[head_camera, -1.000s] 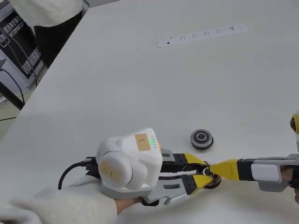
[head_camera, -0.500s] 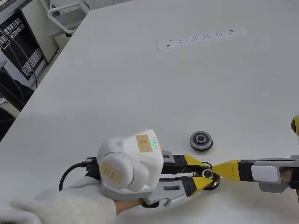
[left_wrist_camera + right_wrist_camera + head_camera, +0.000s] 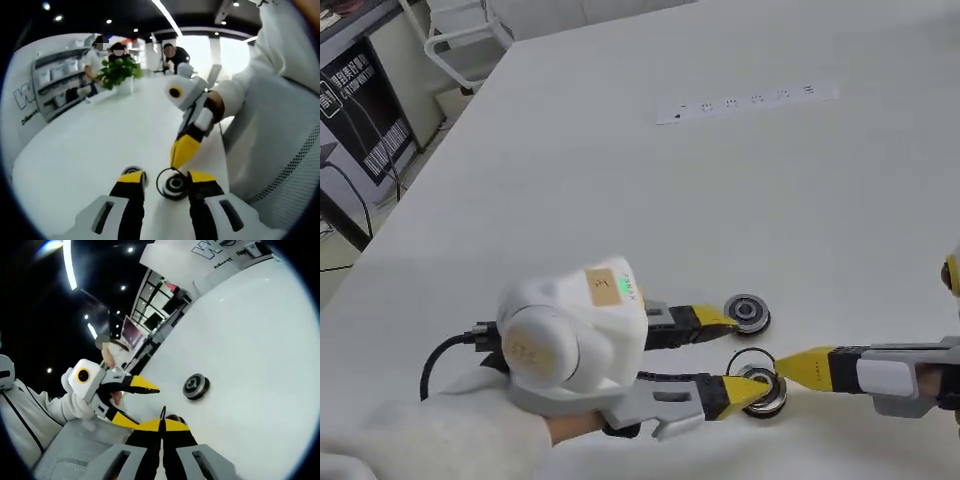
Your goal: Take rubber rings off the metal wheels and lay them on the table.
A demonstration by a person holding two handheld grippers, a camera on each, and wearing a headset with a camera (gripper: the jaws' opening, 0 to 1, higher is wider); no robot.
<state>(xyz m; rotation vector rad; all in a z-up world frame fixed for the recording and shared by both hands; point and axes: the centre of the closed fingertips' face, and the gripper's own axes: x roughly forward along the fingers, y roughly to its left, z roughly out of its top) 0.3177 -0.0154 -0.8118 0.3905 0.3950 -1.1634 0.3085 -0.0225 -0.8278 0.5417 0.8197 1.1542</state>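
A metal wheel lies on the white table near its front edge. A thin black rubber ring stands partly lifted off this wheel. My right gripper comes in from the right and is shut on the ring. My left gripper stands open, one jaw on each side of the wheel, not clamping it. A second wheel with its ring on lies just beyond. The left gripper view has the wheel, the ring, my left gripper and the right gripper's tip. My right gripper pinches the ring; the second wheel lies ahead.
A white power strip lies far back on the table. The table's left edge drops to a floor with a chair and cables. Several people and a green plant stand beyond the far end of the table.
My left gripper's jaws have opened off the wheel and the arm has drawn back left a little. The right gripper stays shut on the ring, which now stands clear as a loop.
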